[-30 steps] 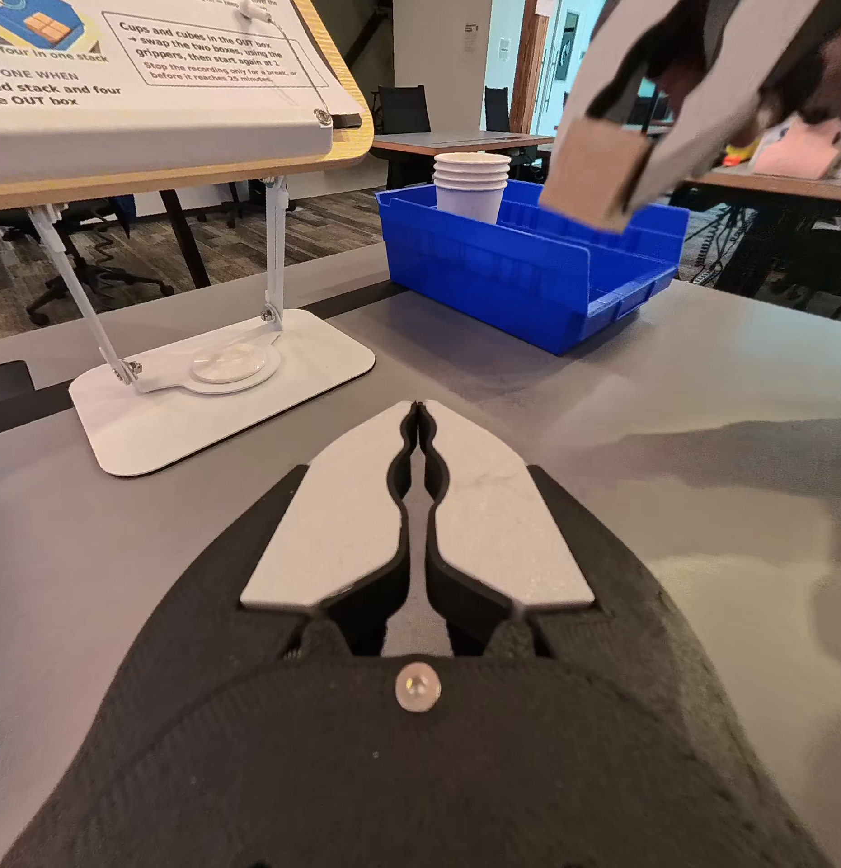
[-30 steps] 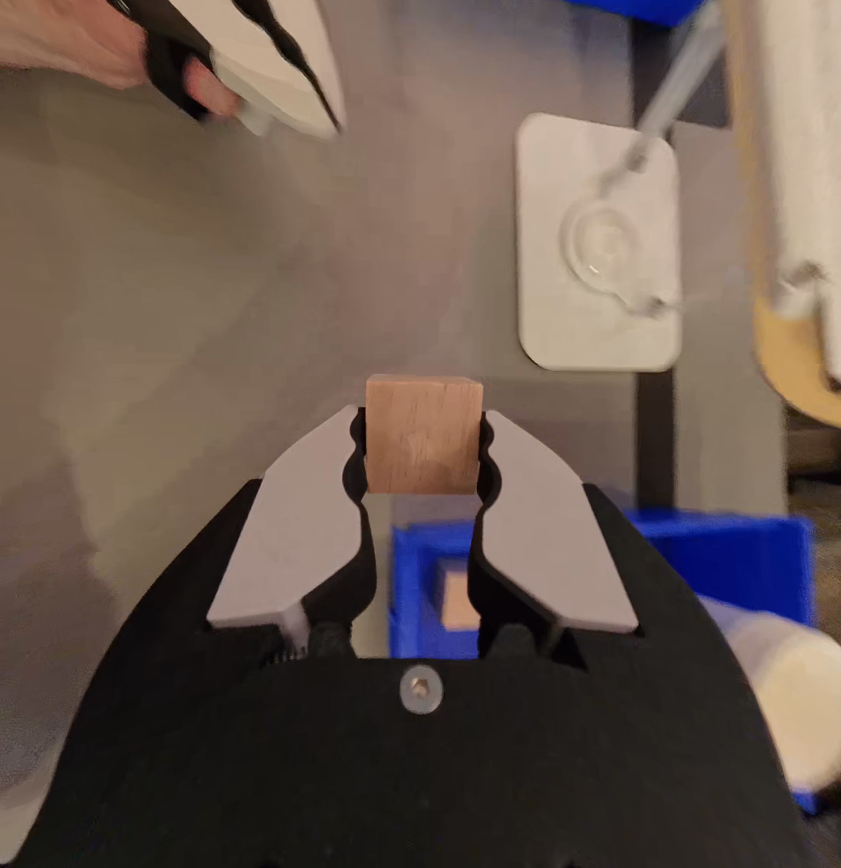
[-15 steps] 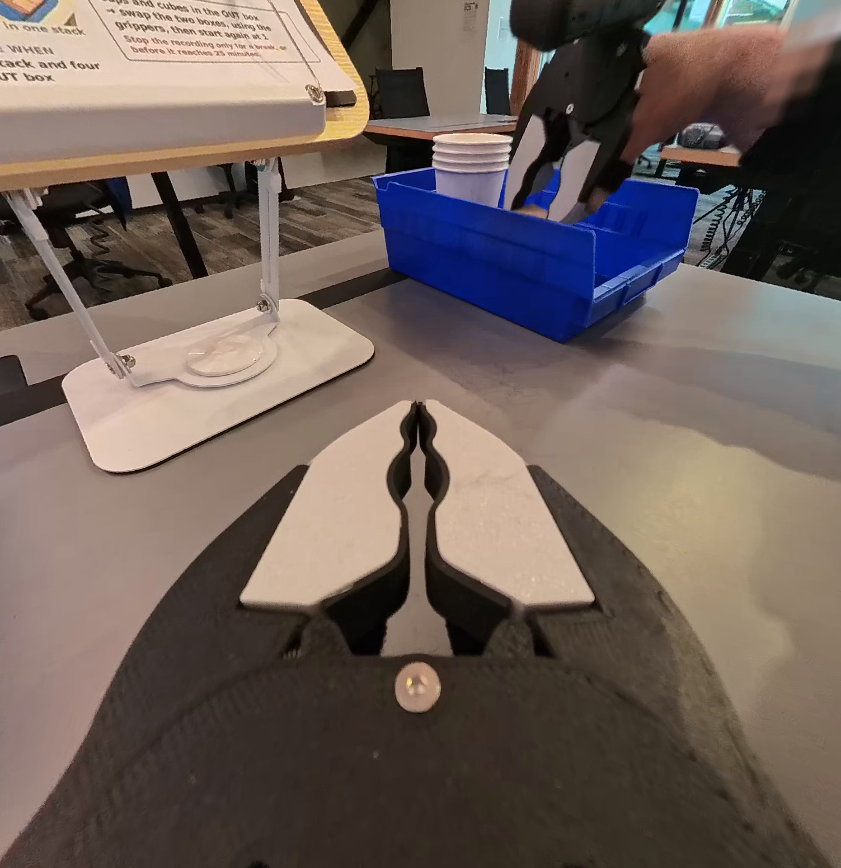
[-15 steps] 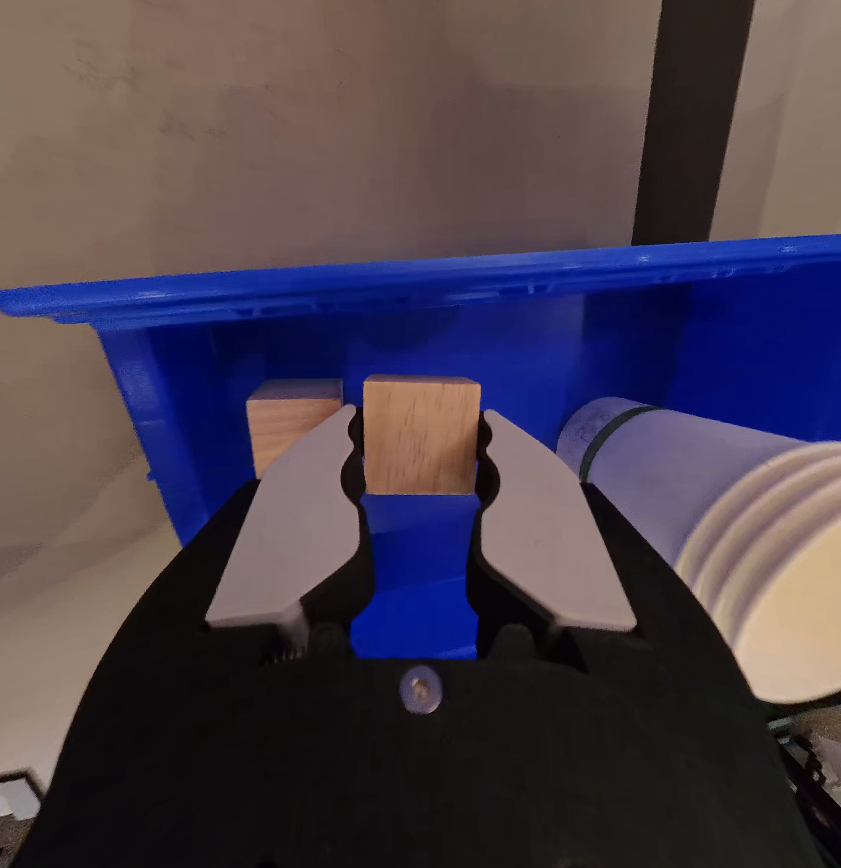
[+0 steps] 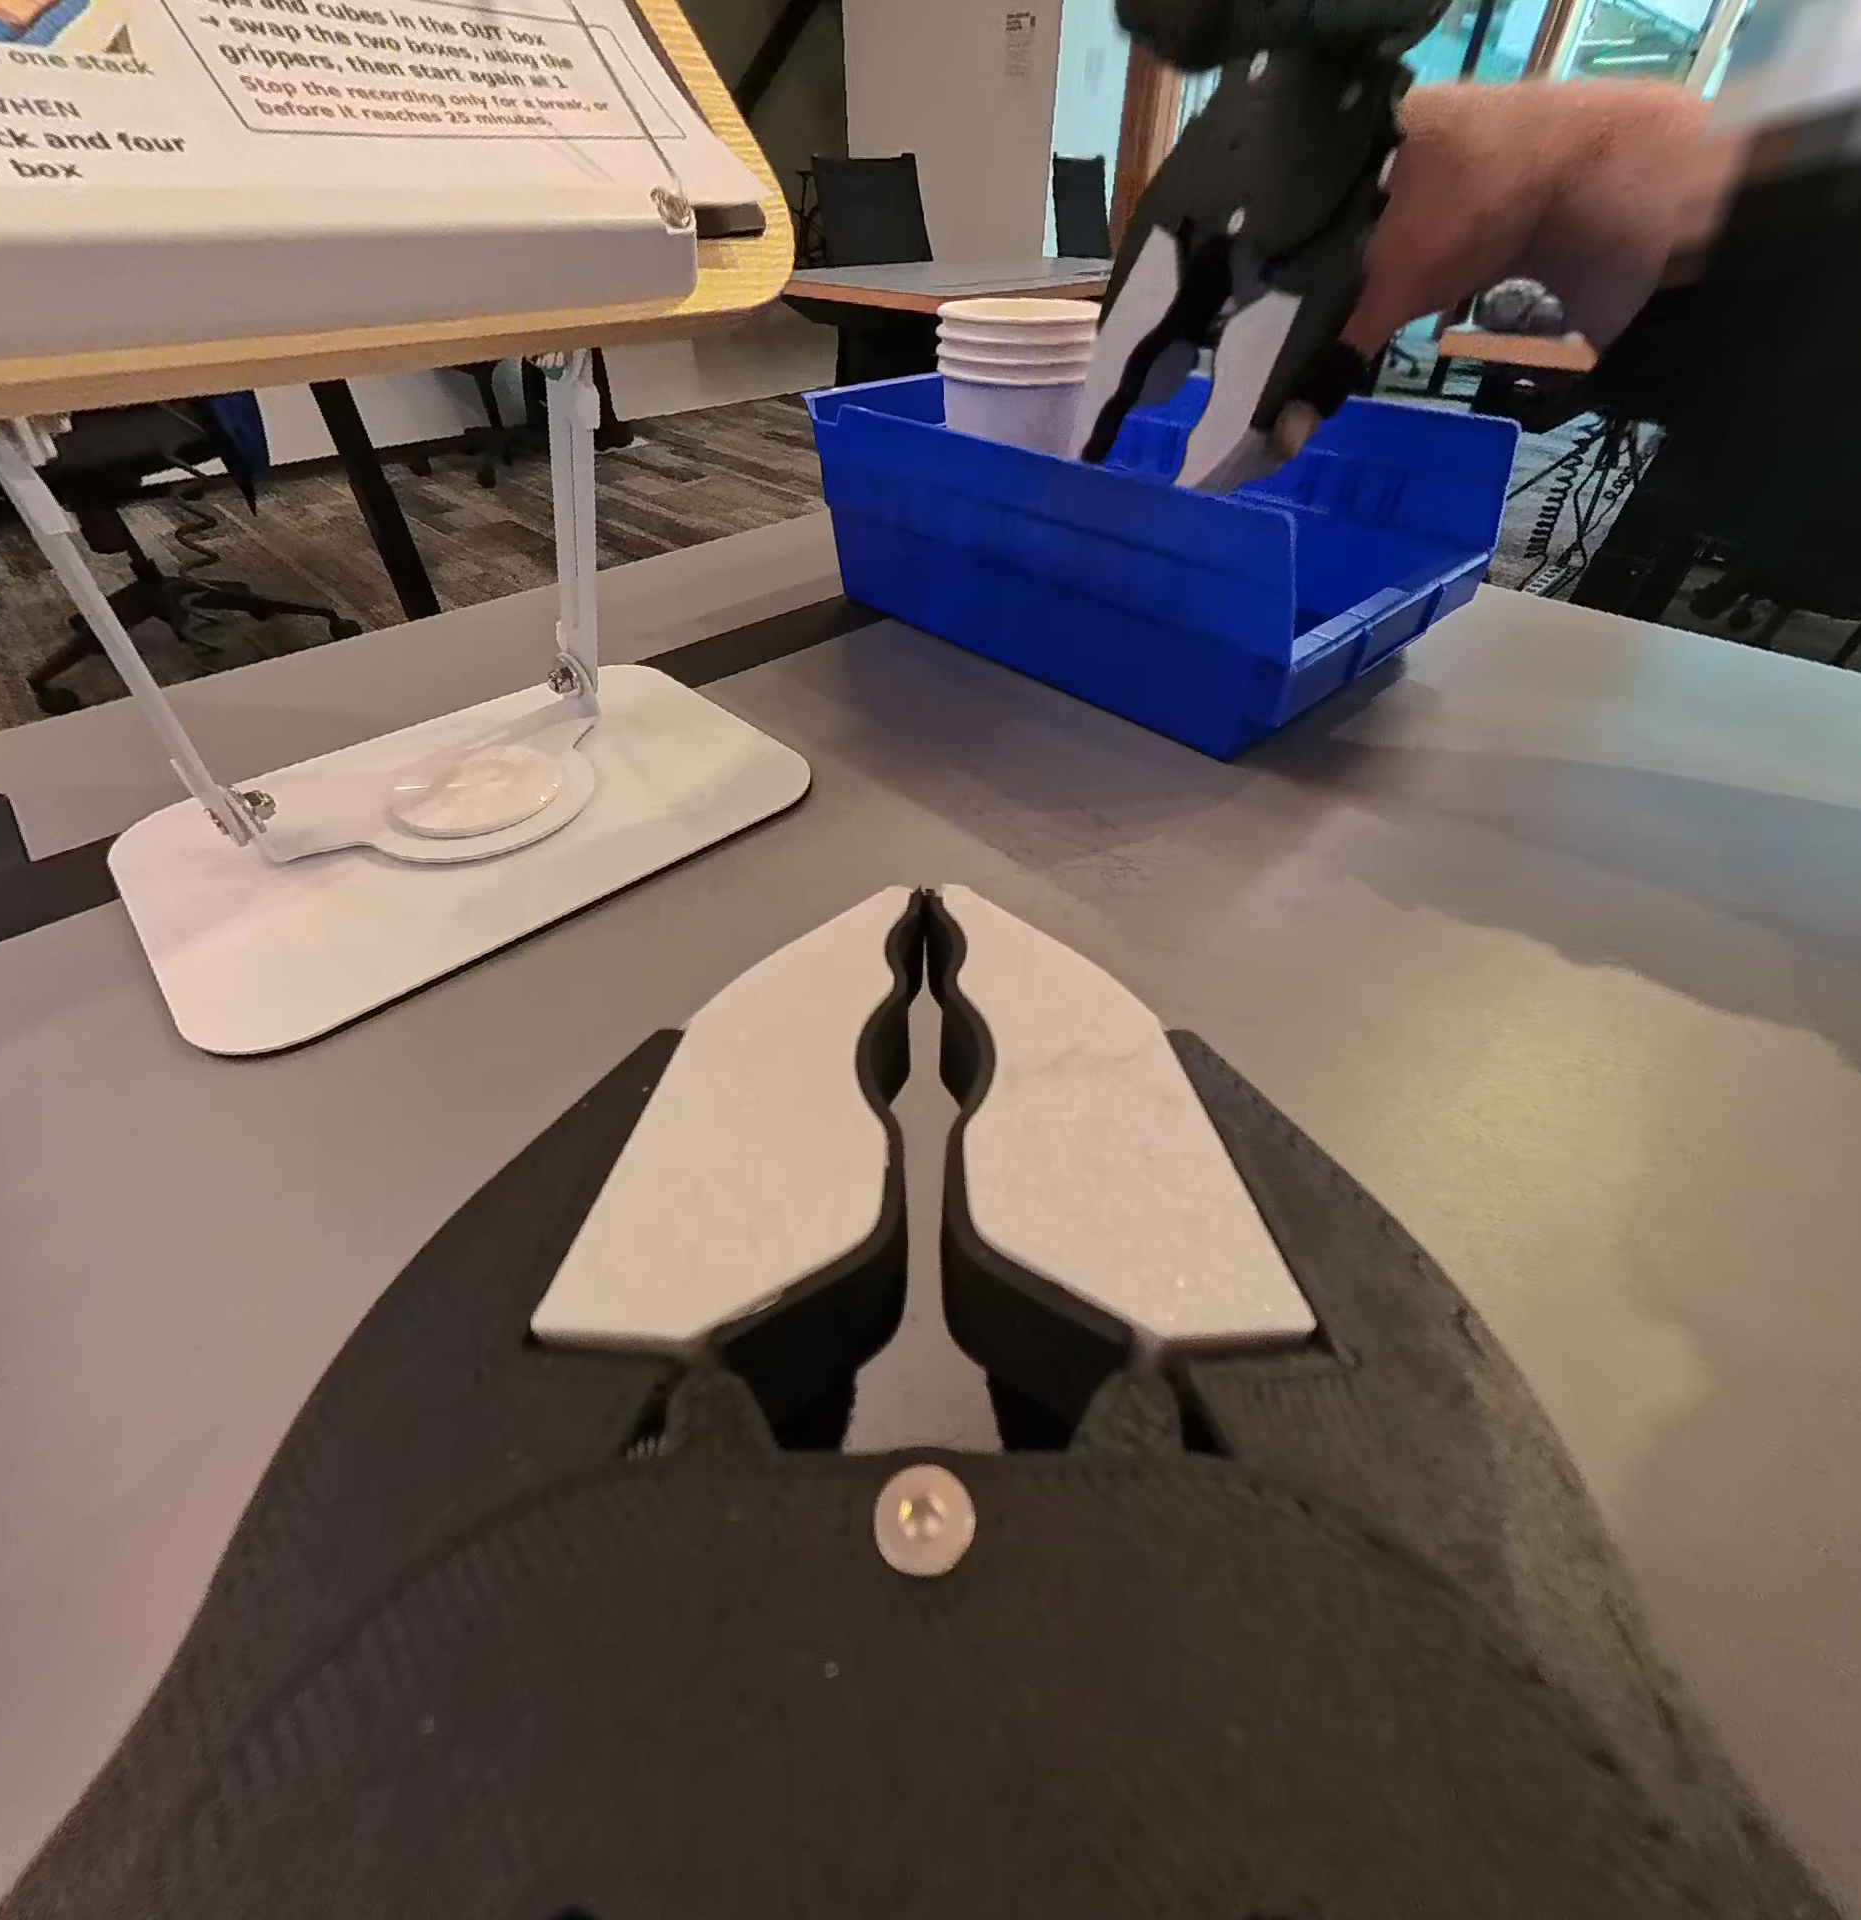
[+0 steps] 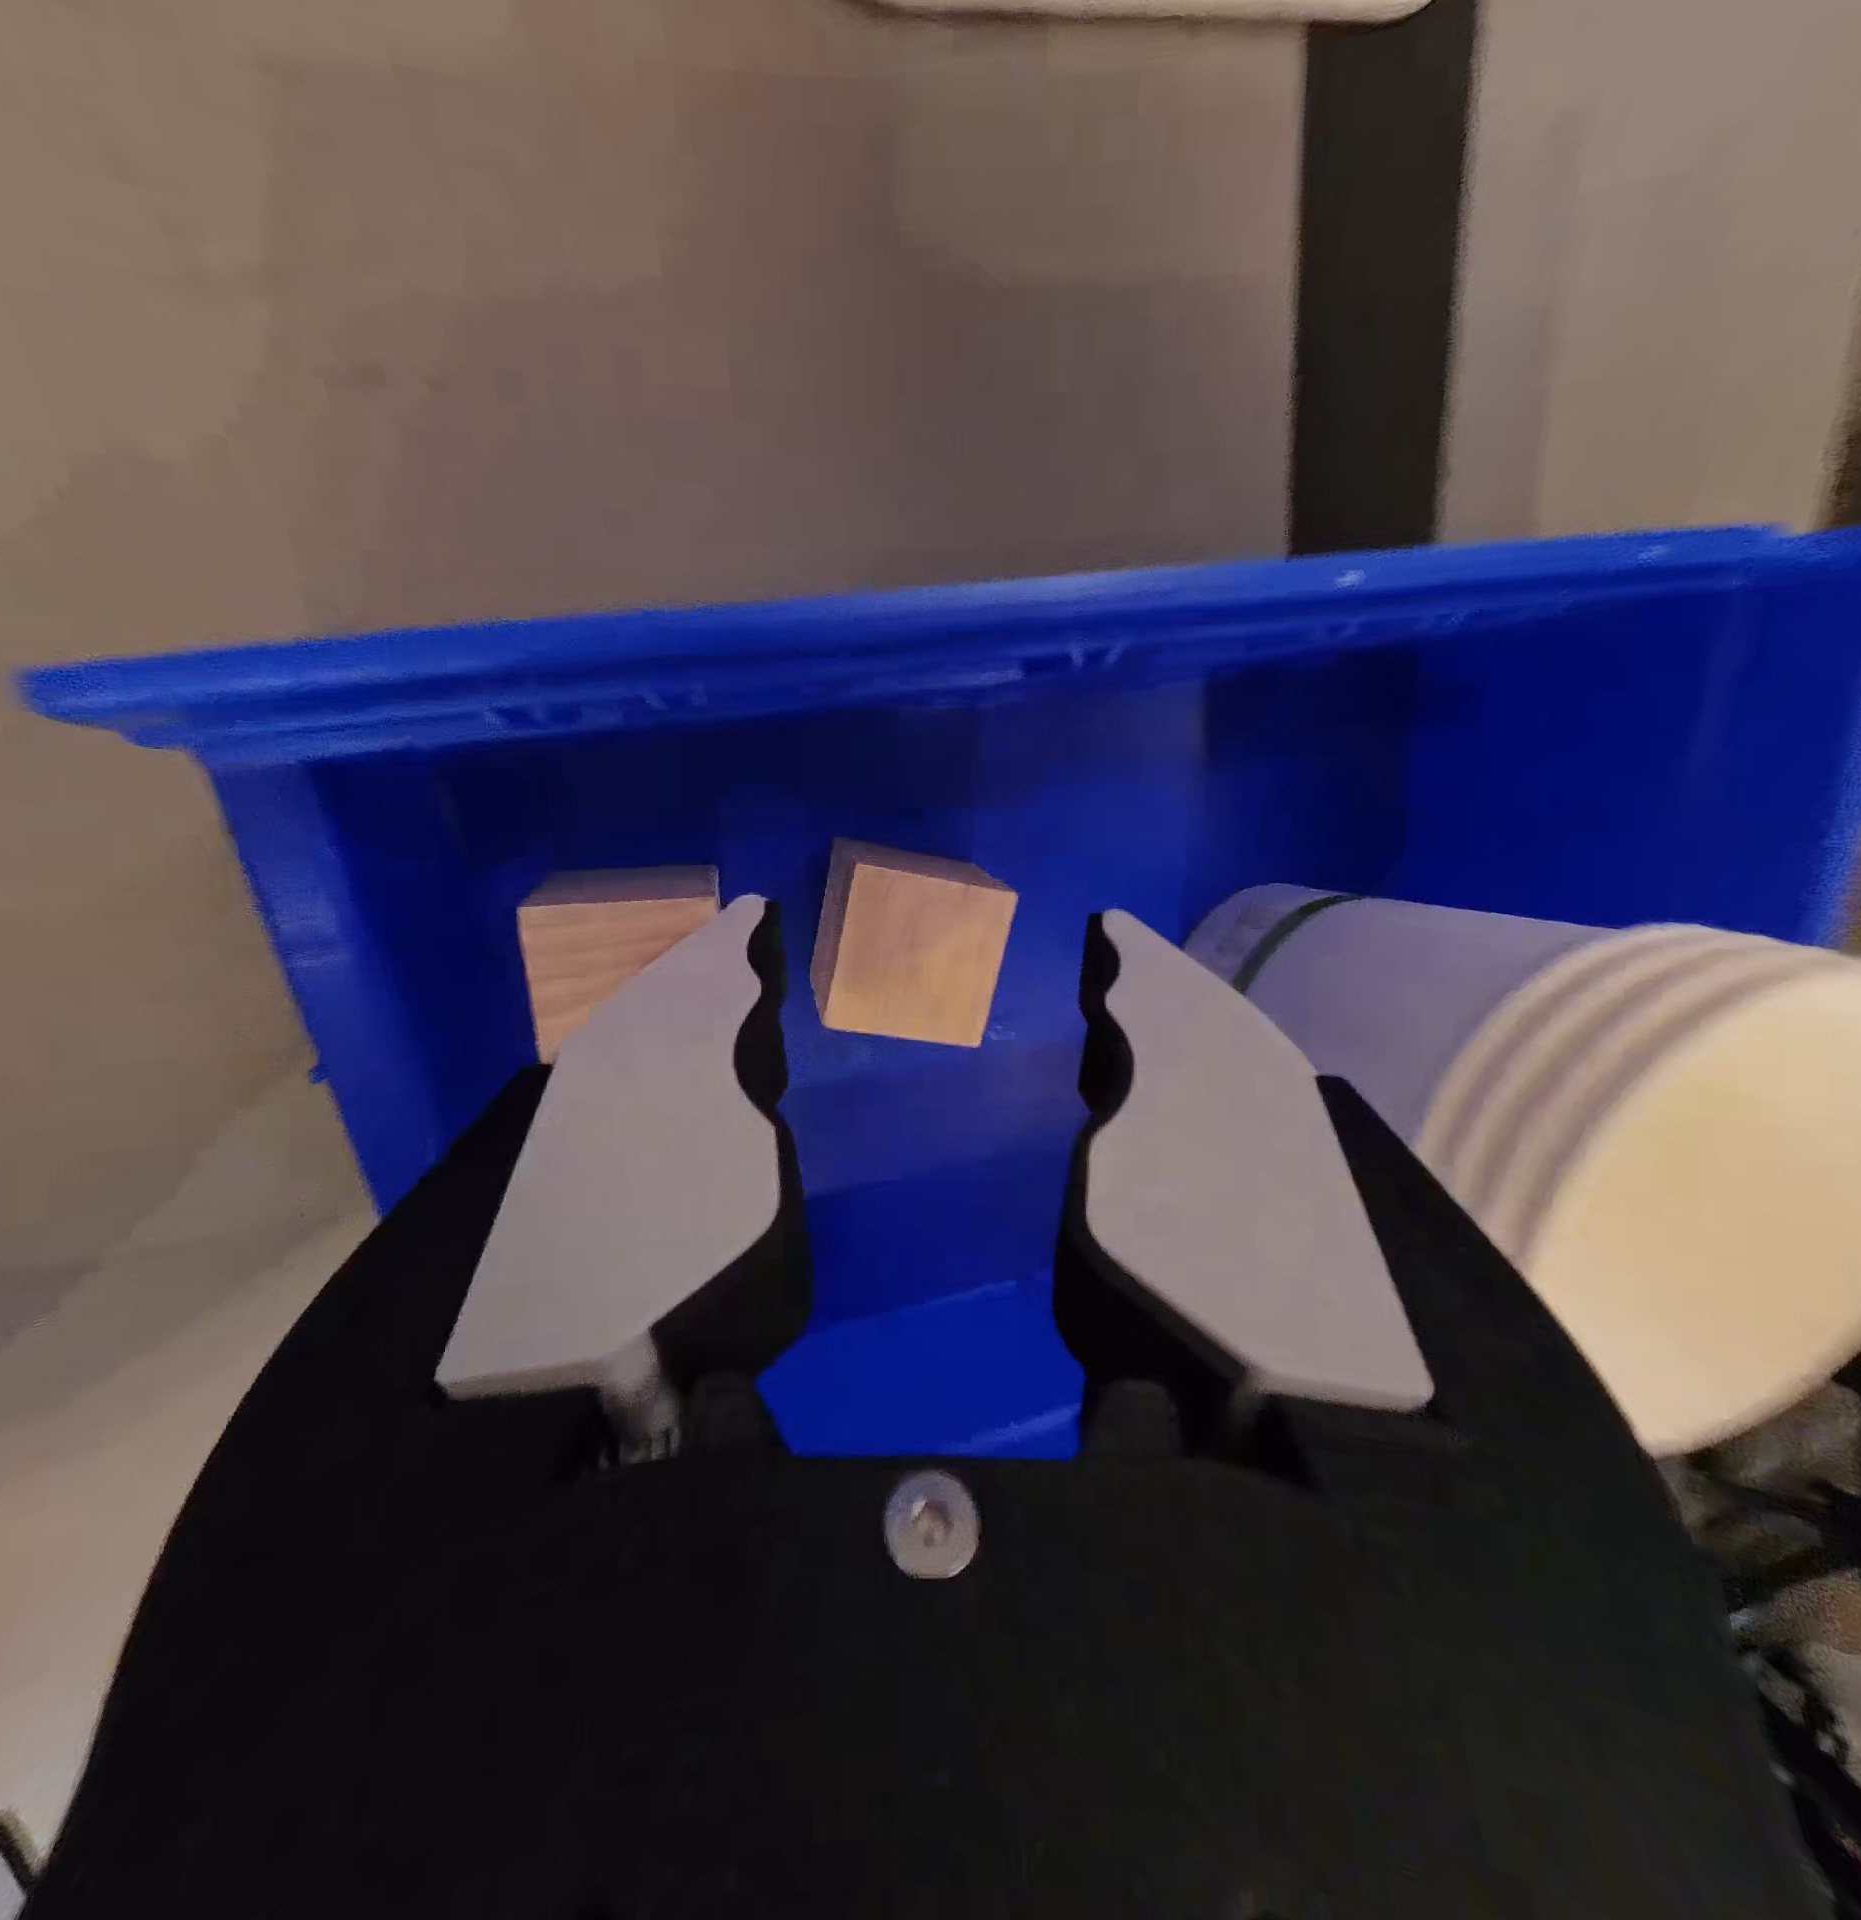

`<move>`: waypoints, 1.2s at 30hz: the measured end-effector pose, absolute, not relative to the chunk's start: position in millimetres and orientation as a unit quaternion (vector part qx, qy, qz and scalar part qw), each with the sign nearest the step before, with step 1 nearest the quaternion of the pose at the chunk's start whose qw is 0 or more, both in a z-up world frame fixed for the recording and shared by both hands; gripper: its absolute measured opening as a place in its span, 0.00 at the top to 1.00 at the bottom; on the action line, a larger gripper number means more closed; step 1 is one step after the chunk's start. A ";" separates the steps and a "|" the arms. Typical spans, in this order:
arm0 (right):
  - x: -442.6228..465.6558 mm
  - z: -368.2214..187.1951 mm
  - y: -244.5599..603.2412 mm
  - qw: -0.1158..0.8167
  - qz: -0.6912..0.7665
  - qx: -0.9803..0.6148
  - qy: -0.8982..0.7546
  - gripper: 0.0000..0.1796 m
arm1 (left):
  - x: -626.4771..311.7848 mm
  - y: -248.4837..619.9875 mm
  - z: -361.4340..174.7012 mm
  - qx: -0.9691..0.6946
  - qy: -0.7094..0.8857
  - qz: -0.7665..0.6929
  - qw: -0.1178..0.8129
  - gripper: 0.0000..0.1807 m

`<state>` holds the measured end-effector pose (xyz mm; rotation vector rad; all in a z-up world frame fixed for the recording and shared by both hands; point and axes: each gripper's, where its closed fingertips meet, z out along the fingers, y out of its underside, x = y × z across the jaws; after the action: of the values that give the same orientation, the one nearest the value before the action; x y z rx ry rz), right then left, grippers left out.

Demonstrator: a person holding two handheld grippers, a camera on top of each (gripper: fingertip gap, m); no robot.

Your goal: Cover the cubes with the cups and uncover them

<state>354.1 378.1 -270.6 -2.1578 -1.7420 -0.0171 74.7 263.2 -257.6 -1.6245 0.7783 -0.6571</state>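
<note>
Grey tabletop (image 5: 1528,987) carries the blue bin (image 6: 905,665); right gripper (image 6: 926,925), spread above a cube (image 6: 915,956), should lift straight clear; left gripper (image 5: 926,894) rests clenched, empty.

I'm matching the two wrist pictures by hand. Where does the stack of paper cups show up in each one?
Left wrist view: the stack of paper cups stands upright, upper middle, in the far left end of the blue bin.
Right wrist view: the stack fills the right edge, mouth toward the camera, beside the open right hand-held gripper.
Shared landmark: the blue bin.
</note>
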 end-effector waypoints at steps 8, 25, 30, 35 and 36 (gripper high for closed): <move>283.4 -186.8 313.6 0.255 -0.047 -0.691 -0.674 0.79 | 49.6 241.5 -217.1 -0.667 0.319 -0.271 0.616 1.00; -34.3 -219.1 179.1 0.258 0.189 -0.502 -0.803 0.71 | -196.2 177.1 -199.0 -0.744 0.183 -0.069 0.639 1.00; -108.8 -262.1 186.0 0.211 0.142 -0.432 -0.865 0.59 | -206.1 160.9 -250.6 -0.775 0.160 -0.102 0.603 1.00; -138.8 -300.8 192.4 0.116 0.112 -0.338 -0.927 0.57 | -205.2 156.1 -270.3 -0.786 0.131 -0.144 0.586 1.00; -140.4 -307.6 196.1 0.097 0.101 -0.324 -0.936 0.58 | -206.1 156.5 -270.8 -0.787 0.128 -0.148 0.585 1.00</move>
<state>-140.4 196.1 -307.6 -0.9593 -2.7707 0.2999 -206.1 156.5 -270.8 -1.8365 0.2984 -0.3452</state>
